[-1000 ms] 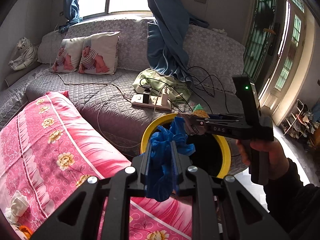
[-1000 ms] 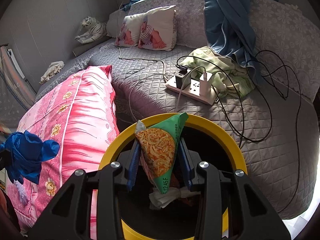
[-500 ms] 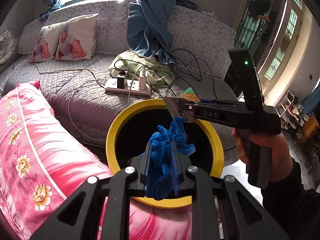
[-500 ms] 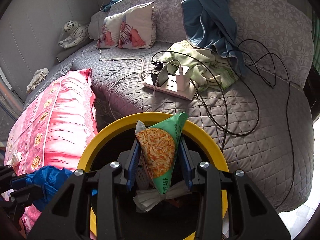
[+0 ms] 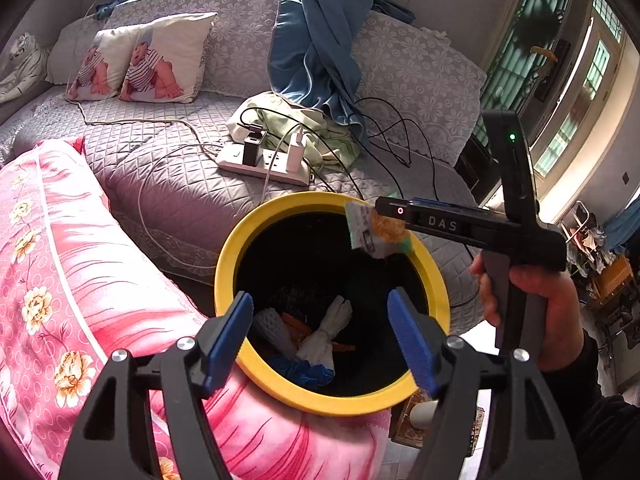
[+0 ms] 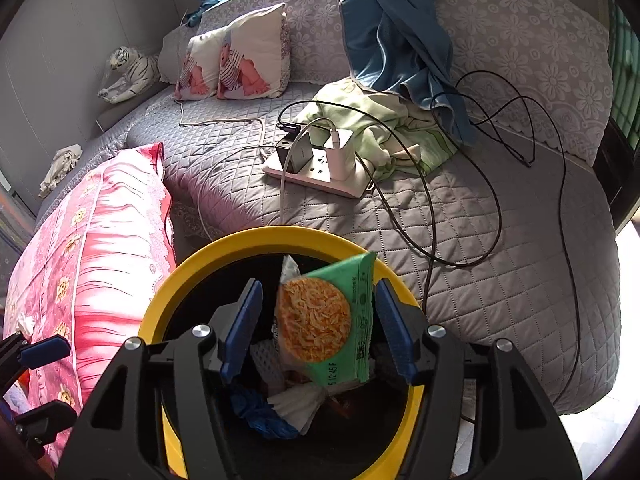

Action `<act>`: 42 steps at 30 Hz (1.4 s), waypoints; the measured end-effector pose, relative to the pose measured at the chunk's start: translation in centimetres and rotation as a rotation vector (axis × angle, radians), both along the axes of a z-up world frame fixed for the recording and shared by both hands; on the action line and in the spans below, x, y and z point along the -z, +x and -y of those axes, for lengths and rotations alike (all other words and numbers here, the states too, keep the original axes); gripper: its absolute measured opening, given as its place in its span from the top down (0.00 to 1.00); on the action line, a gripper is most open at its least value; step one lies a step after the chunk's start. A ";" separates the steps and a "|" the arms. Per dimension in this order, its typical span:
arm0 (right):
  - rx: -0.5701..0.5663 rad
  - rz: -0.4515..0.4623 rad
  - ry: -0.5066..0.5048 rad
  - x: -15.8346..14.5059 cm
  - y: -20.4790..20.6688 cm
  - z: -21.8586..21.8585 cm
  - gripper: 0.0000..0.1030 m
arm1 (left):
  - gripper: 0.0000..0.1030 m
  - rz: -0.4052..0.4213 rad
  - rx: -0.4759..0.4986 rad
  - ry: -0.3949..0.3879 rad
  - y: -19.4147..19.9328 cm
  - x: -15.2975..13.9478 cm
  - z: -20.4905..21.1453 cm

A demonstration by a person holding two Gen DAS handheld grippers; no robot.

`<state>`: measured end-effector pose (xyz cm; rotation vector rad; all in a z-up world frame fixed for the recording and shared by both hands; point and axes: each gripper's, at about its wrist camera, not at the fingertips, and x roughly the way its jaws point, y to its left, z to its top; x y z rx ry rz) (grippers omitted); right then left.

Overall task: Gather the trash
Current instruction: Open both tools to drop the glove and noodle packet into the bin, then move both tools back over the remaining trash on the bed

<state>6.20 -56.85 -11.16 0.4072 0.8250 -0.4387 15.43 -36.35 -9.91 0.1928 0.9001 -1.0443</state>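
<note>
A yellow-rimmed black bin point(image 5: 228, 264) point(image 6: 256, 240) stands between the pink bedding and the grey sofa. My left gripper point(image 5: 326, 340) is open and empty above it. The blue glove point(image 5: 304, 372) point(image 6: 256, 412) lies inside the bin beside white paper point(image 5: 328, 332) and other scraps. My right gripper point(image 6: 318, 328) is open over the bin. The green snack packet point(image 6: 328, 320) sits loose between its pads, falling. In the left wrist view the packet point(image 5: 376, 232) is at the right gripper's tip above the far rim.
Pink floral bedding point(image 5: 60, 280) lies left of the bin. On the grey sofa point(image 6: 500, 240) lie a white power strip point(image 6: 320, 168) with chargers and black cables, a green cloth point(image 6: 392, 136), a blue curtain and baby-print pillows point(image 6: 236, 60). A crumpled tissue point(image 6: 24, 324) rests on the bedding.
My left gripper opened and the blue glove dropped into the bin. My right gripper opened and the snack packet came free between its pads. Both grippers moved further over the bin.
</note>
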 end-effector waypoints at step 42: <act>-1.080 0.091 0.103 -2.7 5.5 -38.6 0.41 | 0.25 0.045 -0.878 0.038 1.5 -0.3 -43.5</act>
